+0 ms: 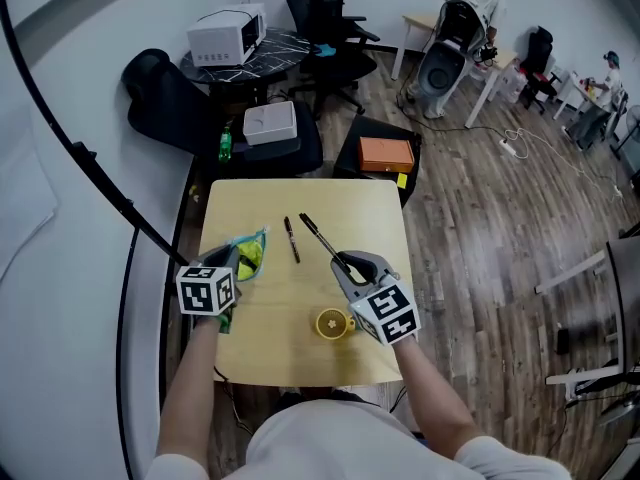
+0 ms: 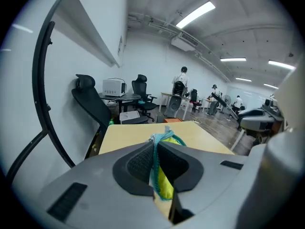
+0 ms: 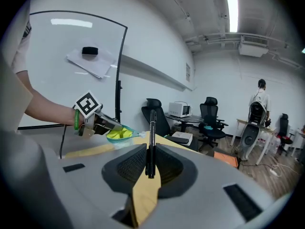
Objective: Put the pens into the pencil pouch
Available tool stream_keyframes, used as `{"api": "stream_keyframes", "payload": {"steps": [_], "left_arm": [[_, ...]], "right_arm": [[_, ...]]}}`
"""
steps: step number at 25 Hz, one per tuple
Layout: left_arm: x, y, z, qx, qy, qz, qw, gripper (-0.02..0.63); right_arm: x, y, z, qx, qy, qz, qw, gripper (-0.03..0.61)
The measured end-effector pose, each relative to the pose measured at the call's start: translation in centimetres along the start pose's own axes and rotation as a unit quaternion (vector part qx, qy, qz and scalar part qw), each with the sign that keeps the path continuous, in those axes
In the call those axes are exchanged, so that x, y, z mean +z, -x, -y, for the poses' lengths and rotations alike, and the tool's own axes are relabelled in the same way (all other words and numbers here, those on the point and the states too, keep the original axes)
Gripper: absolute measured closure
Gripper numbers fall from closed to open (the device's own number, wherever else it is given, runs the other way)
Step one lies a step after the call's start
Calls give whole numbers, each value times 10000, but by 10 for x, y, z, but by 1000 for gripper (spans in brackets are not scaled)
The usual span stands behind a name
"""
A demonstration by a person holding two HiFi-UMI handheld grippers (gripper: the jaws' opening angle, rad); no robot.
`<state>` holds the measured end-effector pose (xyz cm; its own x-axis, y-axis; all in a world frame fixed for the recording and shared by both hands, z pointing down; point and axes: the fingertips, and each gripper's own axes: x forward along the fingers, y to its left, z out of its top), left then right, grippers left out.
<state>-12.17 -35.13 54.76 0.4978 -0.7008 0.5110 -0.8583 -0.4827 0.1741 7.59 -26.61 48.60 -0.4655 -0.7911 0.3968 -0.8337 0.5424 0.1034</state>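
Note:
A yellow pencil pouch (image 1: 250,254) with a teal zipper edge lies at the table's left side, and my left gripper (image 1: 236,264) is shut on its rim (image 2: 159,168). The pouch's mouth faces the table's middle. My right gripper (image 1: 345,265) is shut on a black pen (image 1: 322,239) that sticks out past the jaws, up and to the left, above the table. In the right gripper view the pen (image 3: 151,137) stands upright between the pads, with the pouch (image 3: 119,133) off to the left. A second black pen (image 1: 292,239) lies on the table between the grippers.
A small yellow cup (image 1: 331,323) stands near the table's front edge, beside my right gripper. The wooden table (image 1: 370,208) is small. Behind it stand black office chairs (image 1: 325,28), boxes, an orange box (image 1: 386,154) and a side table with an appliance (image 1: 228,34).

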Motion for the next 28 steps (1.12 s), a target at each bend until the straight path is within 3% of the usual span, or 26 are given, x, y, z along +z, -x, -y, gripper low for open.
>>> {"api": "stream_keyframes", "payload": {"steps": [6, 13, 21, 28], "left_arm": [[-4, 5, 17, 69, 102, 87, 9999, 583], [-13, 3, 40, 119, -78, 107, 9998, 584], [-41, -3, 80, -166, -64, 32, 9998, 583], [-53, -2, 98, -417, 234, 19, 9989, 583]], "right_arm": [[-19, -16, -42, 667, 223, -606, 9957, 520], [-63, -30, -85, 1410, 525, -1945, 9693, 520], [-104, -36, -101, 1512, 601, -2924, 9424, 520], [-107, -64, -99, 1415, 336, -2786, 9493, 520]]}}
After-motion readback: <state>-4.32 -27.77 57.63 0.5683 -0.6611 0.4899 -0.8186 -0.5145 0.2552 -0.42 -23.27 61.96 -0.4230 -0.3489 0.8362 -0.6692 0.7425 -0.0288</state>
